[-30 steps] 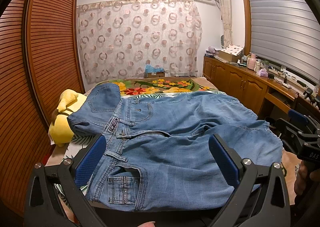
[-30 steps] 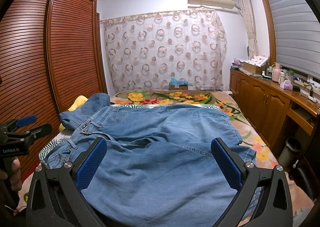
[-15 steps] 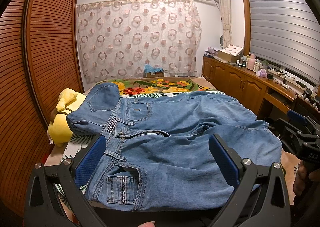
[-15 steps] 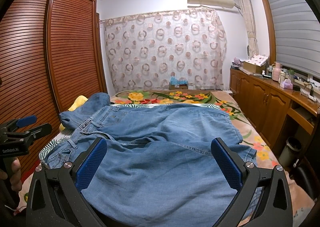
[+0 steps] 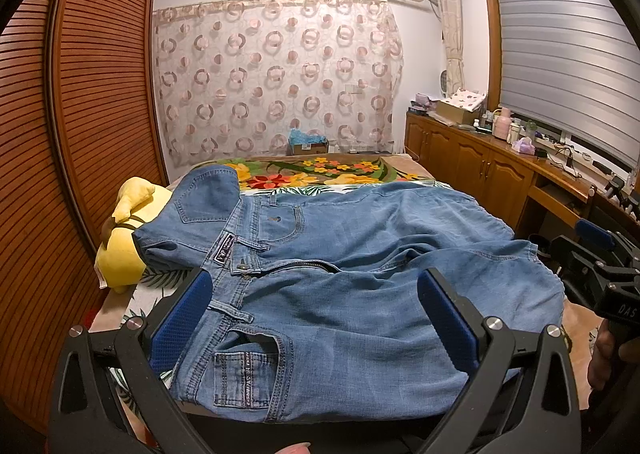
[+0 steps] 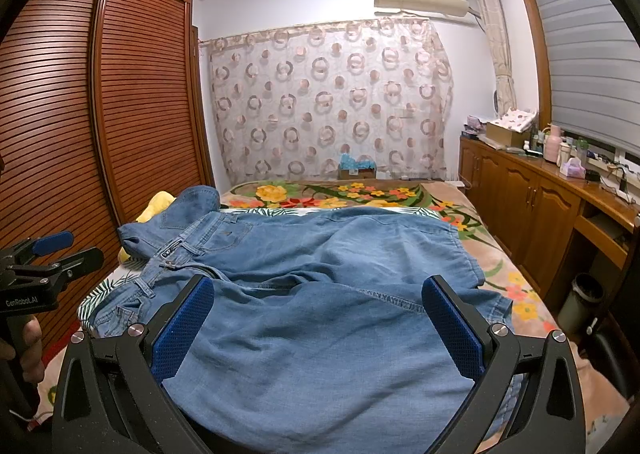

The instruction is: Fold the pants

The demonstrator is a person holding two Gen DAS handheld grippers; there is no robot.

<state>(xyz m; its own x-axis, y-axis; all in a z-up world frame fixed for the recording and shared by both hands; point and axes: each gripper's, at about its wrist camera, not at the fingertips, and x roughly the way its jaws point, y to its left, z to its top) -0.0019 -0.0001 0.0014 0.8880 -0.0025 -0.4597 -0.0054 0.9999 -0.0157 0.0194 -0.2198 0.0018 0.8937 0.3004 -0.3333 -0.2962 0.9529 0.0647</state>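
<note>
The left gripper (image 5: 314, 320) is held level above the near edge of the bed (image 6: 500, 274), over the waistband end of the light blue denim pants (image 5: 360, 294), its blue-padded fingers (image 5: 182, 318) spread wide and clasping nothing. The right gripper (image 6: 316, 328) sits at a like height over the leg end of the pants, its fingers (image 6: 450, 328) likewise parted wide with only cloth beneath them and no grip on it. The pants lie spread across the near part of the bed, waistband toward the left edge, where one corner is draped over a yellow plush toy (image 5: 120, 250).
</note>
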